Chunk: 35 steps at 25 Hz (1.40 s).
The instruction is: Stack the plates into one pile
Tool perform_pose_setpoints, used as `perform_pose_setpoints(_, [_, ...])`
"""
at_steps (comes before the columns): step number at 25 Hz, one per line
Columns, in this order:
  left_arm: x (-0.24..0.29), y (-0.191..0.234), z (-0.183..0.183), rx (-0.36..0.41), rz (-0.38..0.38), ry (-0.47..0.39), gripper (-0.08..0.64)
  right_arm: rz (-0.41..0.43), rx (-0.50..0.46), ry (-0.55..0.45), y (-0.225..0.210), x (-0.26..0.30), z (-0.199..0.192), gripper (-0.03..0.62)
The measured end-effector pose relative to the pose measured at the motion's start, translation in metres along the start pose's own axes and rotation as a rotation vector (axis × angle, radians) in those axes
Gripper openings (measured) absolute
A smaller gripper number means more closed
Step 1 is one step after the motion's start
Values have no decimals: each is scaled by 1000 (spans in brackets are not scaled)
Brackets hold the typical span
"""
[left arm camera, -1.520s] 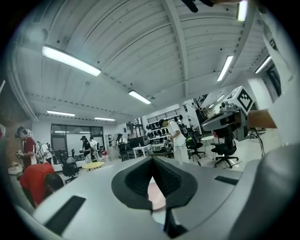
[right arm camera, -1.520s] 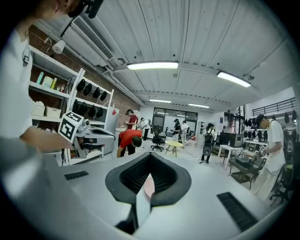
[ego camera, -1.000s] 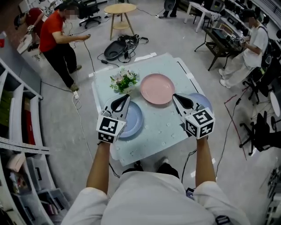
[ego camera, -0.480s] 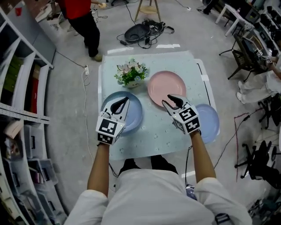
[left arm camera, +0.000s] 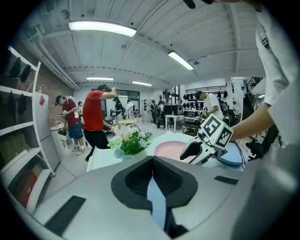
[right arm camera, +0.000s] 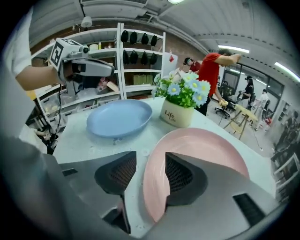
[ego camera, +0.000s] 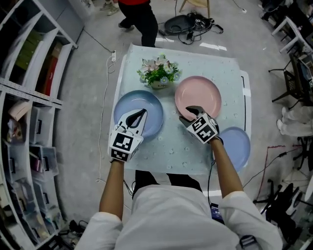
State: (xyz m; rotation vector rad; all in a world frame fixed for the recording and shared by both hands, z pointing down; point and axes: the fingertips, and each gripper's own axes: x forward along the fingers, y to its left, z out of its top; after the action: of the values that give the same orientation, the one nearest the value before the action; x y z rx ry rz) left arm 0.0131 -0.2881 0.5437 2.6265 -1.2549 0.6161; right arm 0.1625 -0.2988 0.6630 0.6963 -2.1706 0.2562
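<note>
A potted bunch of flowers stands at the far side of the table, between the left blue plate and the pink plate and close to both. A second blue plate lies at the near right of the table, its left edge hidden by the right forearm. Along the left run shelves, and a person in red stands beyond the table beside a tangle of cables. Both arms reach forward from the body, with the grippers tipped downward. The left gripper hangs over the near part of the left blue plate, its jaws closed together with nothing in them. The right gripper is at the near left edge of the pink plate; its jaws have just been opening and stand wide, with the plate's rim showing in the gap and the pads clear of it
</note>
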Motion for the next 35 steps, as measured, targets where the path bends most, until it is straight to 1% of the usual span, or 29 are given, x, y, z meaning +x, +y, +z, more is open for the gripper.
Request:
perform_pose_setpoints(3, [1,0,-11,-19,21,20,17,50,-23,38,4,21,-11,209])
perform_pose_setpoints(6, [2,0,-18,-37,37,29,17,51,-55,96,4,36,-23,199])
perform_pose_setpoints(7, [2,1,-19,-39,41,31,17,38,-68,104,2,39,-25,179])
perform_pose_setpoints(8, [2,1,-20,-40,42,33,17,24,-78,106,0,40,-26,126])
perform_pose_setpoints(11, [1,3,-21,-43,42,34,17,14,-74,101,-2,40,-26,121])
perform_pose_setpoints(13, [0,5,-20,-41,35,31,17,-4,-93,107,-2,37,-26,106])
perform_pose_setpoints(17, [-3,7,-15,-22,5,19,17,-70,-141,97,-6,21,-21,70])
perform_pose_setpoints(21, [-10,11,-7,3,-32,1,17,-148,-155,52,-12,-3,1,44])
perform_pose_setpoints(24, [-17,15,3,26,-61,-22,17,-193,-129,34,-13,-19,12,38])
perform_pose_setpoints(27, [-25,19,15,54,-90,-48,17,-217,-78,36,-10,-32,13,40])
perform_pose_setpoints(30, [-32,22,28,80,-128,-79,17,-259,-22,24,-7,-49,16,43])
perform_pose_setpoints(32, [-37,22,37,95,-153,-102,17,-296,13,0,-5,-66,22,46])
perform_pose_setpoints(35, [-44,21,46,112,-186,-134,17,-367,39,-26,2,-94,34,46])
